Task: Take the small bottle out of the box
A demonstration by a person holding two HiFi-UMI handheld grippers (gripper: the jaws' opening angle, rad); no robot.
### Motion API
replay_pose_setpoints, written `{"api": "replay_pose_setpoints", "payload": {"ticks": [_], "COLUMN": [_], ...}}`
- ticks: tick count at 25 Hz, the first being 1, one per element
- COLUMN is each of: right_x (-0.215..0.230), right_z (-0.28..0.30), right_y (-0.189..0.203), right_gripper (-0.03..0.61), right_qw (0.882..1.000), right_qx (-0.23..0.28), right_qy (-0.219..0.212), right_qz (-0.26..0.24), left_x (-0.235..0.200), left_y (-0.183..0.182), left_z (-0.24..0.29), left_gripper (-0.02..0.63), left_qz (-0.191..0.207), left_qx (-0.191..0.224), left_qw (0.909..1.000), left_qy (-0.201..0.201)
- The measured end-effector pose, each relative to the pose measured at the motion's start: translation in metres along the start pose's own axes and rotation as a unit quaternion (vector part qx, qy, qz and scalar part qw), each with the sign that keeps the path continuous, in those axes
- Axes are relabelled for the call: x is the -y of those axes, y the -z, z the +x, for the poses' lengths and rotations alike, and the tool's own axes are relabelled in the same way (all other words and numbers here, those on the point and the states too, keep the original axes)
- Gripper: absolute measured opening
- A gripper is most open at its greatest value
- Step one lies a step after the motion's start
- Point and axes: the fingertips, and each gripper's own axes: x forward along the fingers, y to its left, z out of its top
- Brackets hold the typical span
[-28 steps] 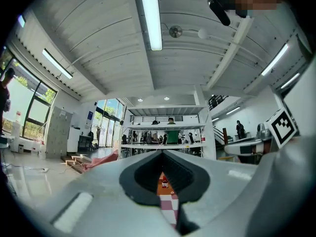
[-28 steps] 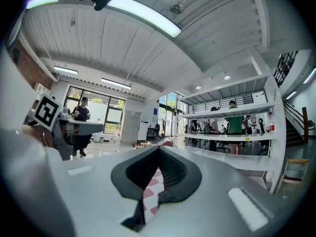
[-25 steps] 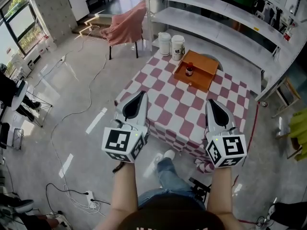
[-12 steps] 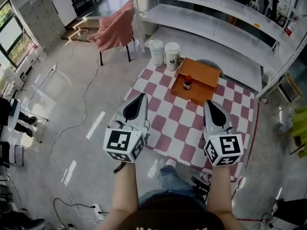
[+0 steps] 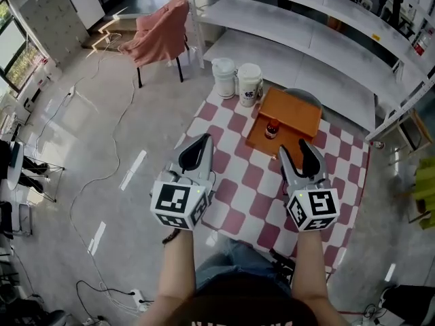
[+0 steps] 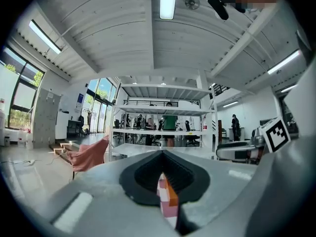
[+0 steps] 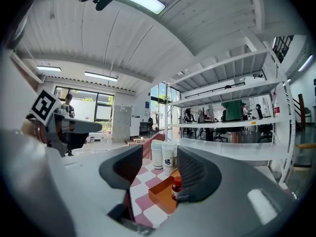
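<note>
Head view: the small bottle (image 5: pixel 272 129) stands upright, alone in the orange box (image 5: pixel 299 107) on the bench (image 5: pixel 245 178); we judge it light, rigid, maybe slick, best pinched round the body under its cap. Left gripper view: our left claw (image 6: pixel 162 157) is closed, empty. Right gripper view: our right claw (image 7: pixel 159 162) is opening, empty, bottle ahead.

right tongs (image 5: pixel 296 150) opening on nothing, moved closer to box (image 5: pixel 300 106)
</note>
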Motion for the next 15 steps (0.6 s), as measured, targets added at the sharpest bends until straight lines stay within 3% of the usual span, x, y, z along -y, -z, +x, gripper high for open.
{"api": "replay_pose_setpoints", "payload": {"ticks": [10, 15], "right_x": [0.018, 0.033], "right_z": [0.042, 0.065], "right_y": [0.042, 0.078], "right_gripper": [0.293, 0.291], "right_qw": [0.998, 0.994], "right_qx": [-0.033, -0.069], "right_qy": [0.049, 0.085], "right_qz": [0.017, 0.019], "left_x": [-0.018, -0.029], "left_y": [0.024, 0.034], "left_z": [0.021, 0.040], "left_gripper": [-0.002, -0.002], "left_qz": [-0.017, -0.024], "left_qx": [-0.025, -0.034], "left_qw": [0.9994, 0.9987], "left_qy": [0.015, 0.030]}}
